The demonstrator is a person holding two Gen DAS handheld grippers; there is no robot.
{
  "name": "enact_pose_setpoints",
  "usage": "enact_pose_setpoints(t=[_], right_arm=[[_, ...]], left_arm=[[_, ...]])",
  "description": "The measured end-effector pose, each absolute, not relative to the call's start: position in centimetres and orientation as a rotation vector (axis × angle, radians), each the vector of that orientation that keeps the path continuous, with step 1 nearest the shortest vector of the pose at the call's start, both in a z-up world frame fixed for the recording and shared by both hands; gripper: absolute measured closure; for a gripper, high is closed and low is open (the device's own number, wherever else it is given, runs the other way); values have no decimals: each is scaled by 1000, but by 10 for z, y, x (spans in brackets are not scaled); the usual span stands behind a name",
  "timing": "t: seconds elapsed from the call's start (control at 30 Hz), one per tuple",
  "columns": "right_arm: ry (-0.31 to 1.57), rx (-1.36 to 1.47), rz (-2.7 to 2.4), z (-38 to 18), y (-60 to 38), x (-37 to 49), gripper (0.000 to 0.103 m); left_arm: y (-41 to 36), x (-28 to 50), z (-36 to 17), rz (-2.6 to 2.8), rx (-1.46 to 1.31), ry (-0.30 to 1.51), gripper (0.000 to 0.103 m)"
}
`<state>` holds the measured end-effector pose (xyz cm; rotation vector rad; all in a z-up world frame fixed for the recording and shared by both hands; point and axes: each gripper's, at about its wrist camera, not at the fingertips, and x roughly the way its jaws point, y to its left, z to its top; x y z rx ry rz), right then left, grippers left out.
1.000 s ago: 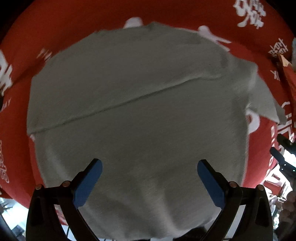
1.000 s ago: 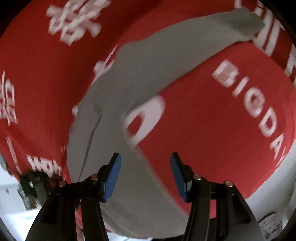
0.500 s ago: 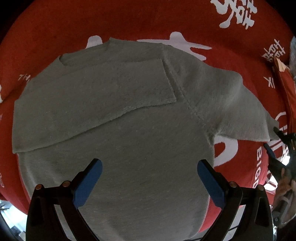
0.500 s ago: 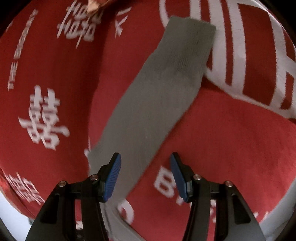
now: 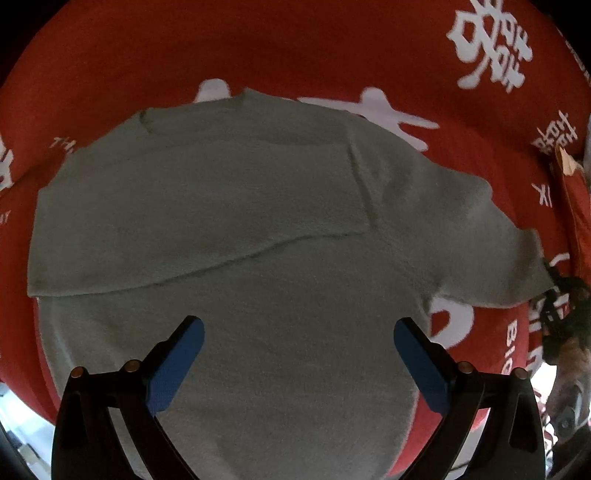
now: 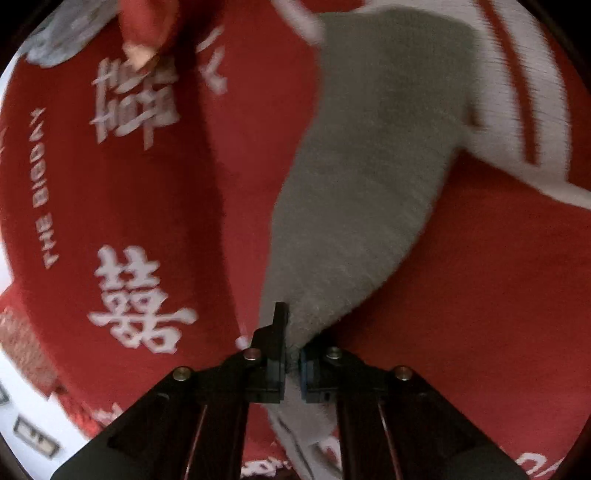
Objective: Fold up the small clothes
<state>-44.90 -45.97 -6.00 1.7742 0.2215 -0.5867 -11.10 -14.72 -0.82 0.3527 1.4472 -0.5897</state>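
Note:
A grey long-sleeved top [image 5: 240,258] lies flat on a red cloth [image 5: 295,55] printed with white characters. One sleeve is folded across its chest, and the other sleeve [image 5: 480,240] stretches out to the right. My left gripper [image 5: 297,328] hangs open above the lower body of the top, with nothing between its blue pads. In the right wrist view my right gripper [image 6: 291,347] is shut on the near end of the outstretched grey sleeve [image 6: 369,184]. From the left wrist view, that right gripper [image 5: 557,306] shows dark at the sleeve's tip.
A red packet [image 5: 570,192] lies at the right edge of the cloth. In the right wrist view a red item [image 6: 147,29] and a grey bundle [image 6: 62,33] sit at the far top left. The cloth's edge and a pale floor [image 6: 29,424] show at bottom left.
My right gripper swung down along the outstretched sleeve and shut on its end. The left gripper drifted so the top sits lower in its view, and it stayed open.

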Motion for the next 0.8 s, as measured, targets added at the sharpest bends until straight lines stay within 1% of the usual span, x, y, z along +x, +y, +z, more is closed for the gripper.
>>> enact_pose_setpoints(t=[0.13,0.27,0.37,0.5,0.6,0.73,0.8], right_arm=[[220,1708,-422,-33,-459,-414,98],[263,1590,-254,3,-447,-356,98],[345,1453,-122,34,-422,-293,98],[497,1266,29,54,-360,-207,98],[639,1180,76,43,-311,-153,97],[858,1136,85,-8,-241,-95,97],[958,1108,53,-32,-220,-82,97]], left_arm=[[-126,-92,-8,-546,309,1431,0],[-100,-68,-9,-512,273,1416,0],[-75,-49,-6,-497,249,1389,0],[-40,-22,-3,-464,204,1353,0],[-9,-3,-9,-434,190,1348,0],[26,17,-27,-392,184,1368,0],[37,21,-35,-386,173,1376,0]])
